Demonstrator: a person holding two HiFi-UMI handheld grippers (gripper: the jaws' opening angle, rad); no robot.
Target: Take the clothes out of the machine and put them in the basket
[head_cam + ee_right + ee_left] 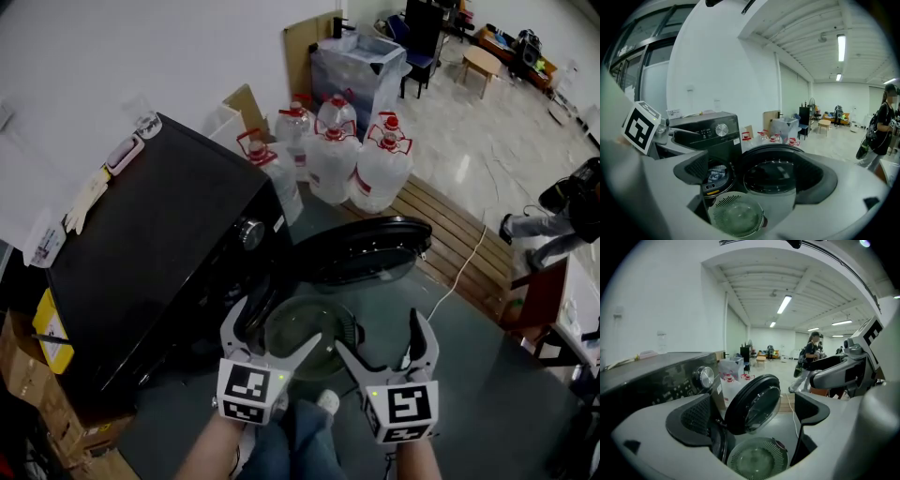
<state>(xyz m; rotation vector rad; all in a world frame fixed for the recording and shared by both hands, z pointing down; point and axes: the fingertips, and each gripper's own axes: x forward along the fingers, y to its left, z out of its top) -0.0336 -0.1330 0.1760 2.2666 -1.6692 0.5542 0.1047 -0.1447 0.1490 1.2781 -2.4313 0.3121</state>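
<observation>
The black washing machine [159, 253] stands at the left with its round door [361, 248] swung open. In the right gripper view, blue and white clothes [715, 177] lie inside the drum. A round, slotted basket [309, 342] sits on the floor just below the drum opening and looks empty. My left gripper [272, 337] and right gripper [384, 339] hover side by side just above the basket's near rim. Both are open with nothing between the fingers. The basket [757, 458] and door [752, 404] lie straight ahead of the left gripper [750, 413]. The right gripper [757, 176] faces the door [771, 176].
Several large water bottles [337, 155] stand behind the machine, beside a plastic-wrapped bin [361, 66]. A wooden slatted platform [459, 234] and a white cable [459, 277] lie to the right. A person [562, 220] stands at the far right. Cardboard boxes [47, 412] sit at the lower left.
</observation>
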